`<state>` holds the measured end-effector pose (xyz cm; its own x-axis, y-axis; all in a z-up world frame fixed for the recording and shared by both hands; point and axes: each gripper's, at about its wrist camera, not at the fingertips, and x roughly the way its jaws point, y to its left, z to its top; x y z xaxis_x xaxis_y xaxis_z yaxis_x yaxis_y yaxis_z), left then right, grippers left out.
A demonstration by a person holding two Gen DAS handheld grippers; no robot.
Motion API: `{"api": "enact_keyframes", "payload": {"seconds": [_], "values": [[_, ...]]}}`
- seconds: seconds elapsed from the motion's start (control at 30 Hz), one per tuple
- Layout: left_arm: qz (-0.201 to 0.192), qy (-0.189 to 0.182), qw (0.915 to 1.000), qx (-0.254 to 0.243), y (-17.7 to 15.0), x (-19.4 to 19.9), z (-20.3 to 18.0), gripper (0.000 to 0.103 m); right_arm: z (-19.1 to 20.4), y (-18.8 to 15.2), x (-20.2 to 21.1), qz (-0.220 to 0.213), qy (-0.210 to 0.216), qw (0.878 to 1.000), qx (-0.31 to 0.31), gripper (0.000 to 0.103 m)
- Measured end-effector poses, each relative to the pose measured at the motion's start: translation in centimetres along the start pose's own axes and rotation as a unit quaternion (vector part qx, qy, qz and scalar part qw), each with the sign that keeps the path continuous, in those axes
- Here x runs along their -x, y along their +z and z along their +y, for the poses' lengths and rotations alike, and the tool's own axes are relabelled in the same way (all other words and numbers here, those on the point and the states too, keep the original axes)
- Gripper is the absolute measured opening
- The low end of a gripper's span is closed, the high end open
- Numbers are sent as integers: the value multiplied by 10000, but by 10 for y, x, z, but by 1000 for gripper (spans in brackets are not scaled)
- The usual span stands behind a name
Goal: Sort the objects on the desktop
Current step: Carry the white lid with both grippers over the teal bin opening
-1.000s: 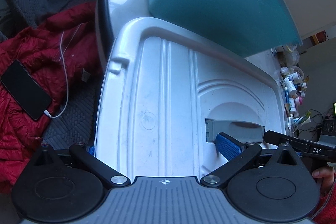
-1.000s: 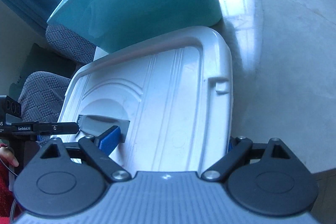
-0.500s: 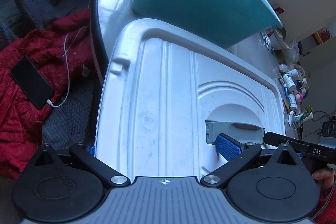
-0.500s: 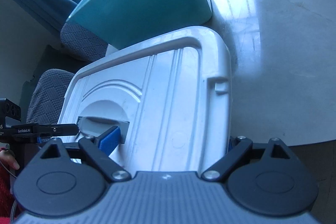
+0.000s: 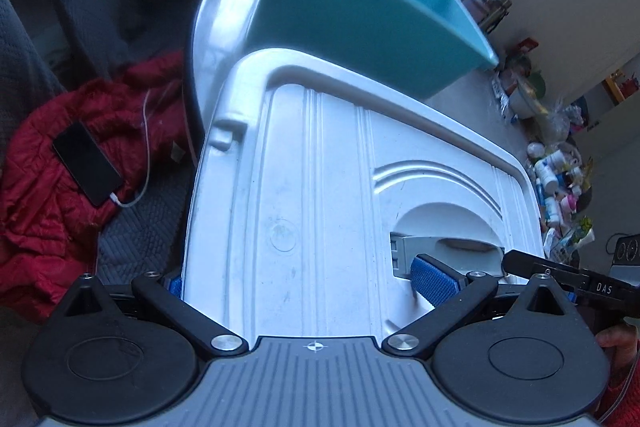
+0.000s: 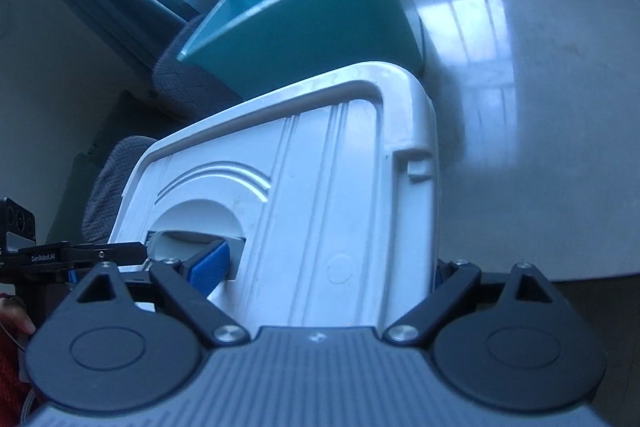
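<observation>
A large white plastic lid [image 5: 320, 187] with a grey handle recess [image 5: 444, 247] fills both views. My left gripper [image 5: 304, 285] is shut on the lid's near left half, one blue pad [image 5: 434, 283] on top by the handle, the other under the left edge. My right gripper [image 6: 320, 267] is shut on the same lid [image 6: 312, 195], its blue pad [image 6: 210, 265] at the handle [image 6: 196, 243]. A teal bin [image 5: 360, 15] stands on the table behind the lid; it also shows in the right wrist view [image 6: 304, 23].
A glossy grey tabletop [image 6: 520, 107] lies under the lid. A red jacket [image 5: 60, 187] with a black phone [image 5: 86, 163] and white cable lies on a chair at left. Several bottles and clutter [image 5: 556, 171] sit at the table's far right. Grey chairs [image 6: 112, 187] stand behind.
Both grippers have risen and tilted with the lid, so the teal bin now looks farther away and its open rim shows. The grip on the lid is unchanged.
</observation>
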<state>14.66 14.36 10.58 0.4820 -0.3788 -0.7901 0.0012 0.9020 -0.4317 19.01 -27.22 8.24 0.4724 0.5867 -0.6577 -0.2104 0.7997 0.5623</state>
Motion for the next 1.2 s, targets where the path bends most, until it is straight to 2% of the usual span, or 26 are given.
{"api": "enact_keyframes", "payload": {"seconds": [0.27,0.63,0.87,1.2], "values": [[-258,173,9994,-145,8,33,-35,103,9,13,14,-129,230,9996,39,92],[-381,265,9989,-60,25,47,-51,103,14,29,28,-173,312,9992,201,92],[-456,281,9985,-84,49,50,-60,103,19,48,33,-237,325,9989,257,92],[-504,220,9985,-38,99,44,-51,103,36,90,14,-256,262,9988,326,92]]}}
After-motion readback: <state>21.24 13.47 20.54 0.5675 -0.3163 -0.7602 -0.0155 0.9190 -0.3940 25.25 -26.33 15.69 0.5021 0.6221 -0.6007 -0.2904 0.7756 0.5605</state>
